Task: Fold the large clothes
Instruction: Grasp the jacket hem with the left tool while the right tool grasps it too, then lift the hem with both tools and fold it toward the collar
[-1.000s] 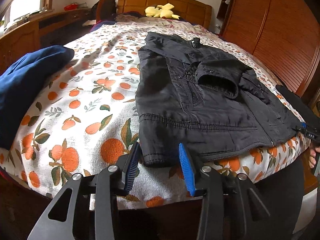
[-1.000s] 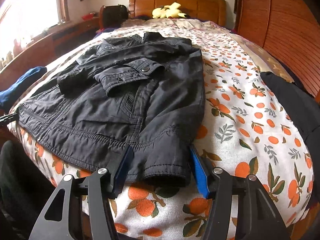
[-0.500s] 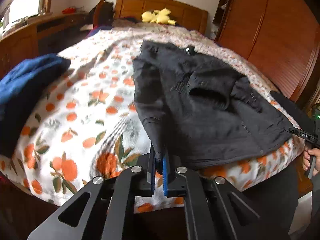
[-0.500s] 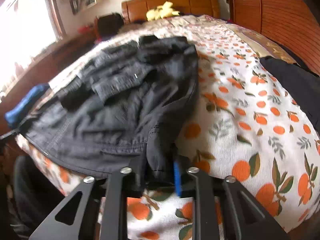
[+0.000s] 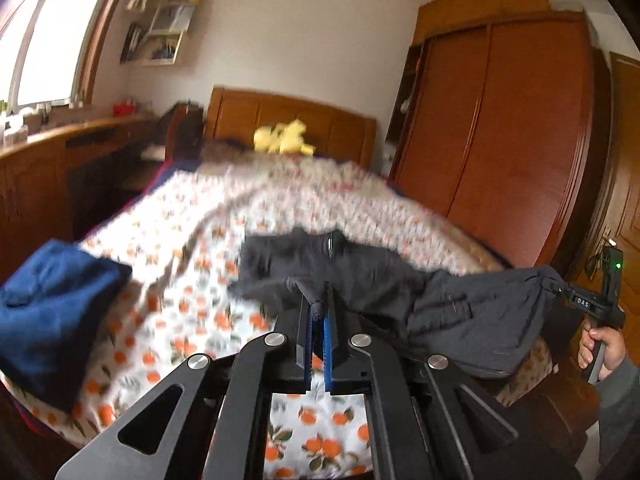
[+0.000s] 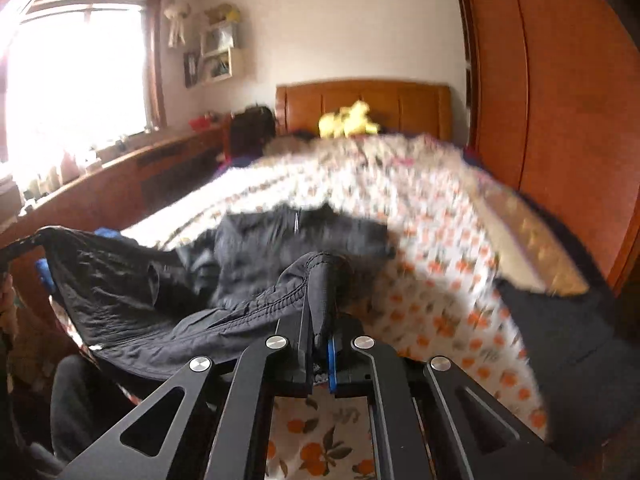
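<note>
Jacket (image 5: 472,312) hem lifted, pinched in both grippers

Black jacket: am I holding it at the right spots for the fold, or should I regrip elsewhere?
Keep the grip. The left gripper and right gripper each pinch a bottom hem corner of the black jacket, approached from the foot of the bed. The hem hangs taut between them, collar end still lying flat.

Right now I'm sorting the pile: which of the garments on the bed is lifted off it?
The black jacket, its hem pinched by both grippers. The blue garment and the dark one lie untouched at the bed's edges.
</note>
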Tool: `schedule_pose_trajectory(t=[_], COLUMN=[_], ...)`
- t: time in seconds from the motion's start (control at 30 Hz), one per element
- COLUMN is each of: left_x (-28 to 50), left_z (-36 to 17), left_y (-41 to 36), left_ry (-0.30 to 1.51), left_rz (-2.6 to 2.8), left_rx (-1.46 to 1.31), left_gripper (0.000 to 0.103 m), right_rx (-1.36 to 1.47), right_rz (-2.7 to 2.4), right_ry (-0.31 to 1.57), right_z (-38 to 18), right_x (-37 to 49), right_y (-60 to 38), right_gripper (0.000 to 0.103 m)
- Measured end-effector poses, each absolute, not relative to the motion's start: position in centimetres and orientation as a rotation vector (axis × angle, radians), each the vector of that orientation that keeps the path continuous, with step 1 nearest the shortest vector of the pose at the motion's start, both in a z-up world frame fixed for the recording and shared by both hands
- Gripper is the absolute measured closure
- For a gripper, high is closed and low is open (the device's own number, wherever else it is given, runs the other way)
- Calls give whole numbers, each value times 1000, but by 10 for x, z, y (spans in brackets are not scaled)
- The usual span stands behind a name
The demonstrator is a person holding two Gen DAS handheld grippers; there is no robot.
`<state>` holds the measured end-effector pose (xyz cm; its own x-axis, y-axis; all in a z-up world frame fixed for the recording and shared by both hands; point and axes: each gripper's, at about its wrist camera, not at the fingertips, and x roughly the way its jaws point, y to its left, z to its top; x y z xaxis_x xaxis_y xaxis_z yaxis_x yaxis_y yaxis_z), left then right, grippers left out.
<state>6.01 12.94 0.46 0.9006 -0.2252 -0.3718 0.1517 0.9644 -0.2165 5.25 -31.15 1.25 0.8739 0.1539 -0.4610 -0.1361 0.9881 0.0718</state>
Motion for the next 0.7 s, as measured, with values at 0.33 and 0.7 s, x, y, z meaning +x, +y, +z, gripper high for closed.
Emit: schedule_pose_trajectory(t=[0.33, 0.7], left_x=[16, -3], left_z=[82, 74], left_y=[111, 104], left_ry=[242, 258], left_rz=[-237, -224], left_rx=[-159, -133], left_gripper=[100, 99], right_rx=[-15, -94], right_rz=[135, 119], right_ry=[322, 319], right_z=[85, 84], right_x=[-5, -31], right_y=[-321, -321], right_gripper=[100, 100])
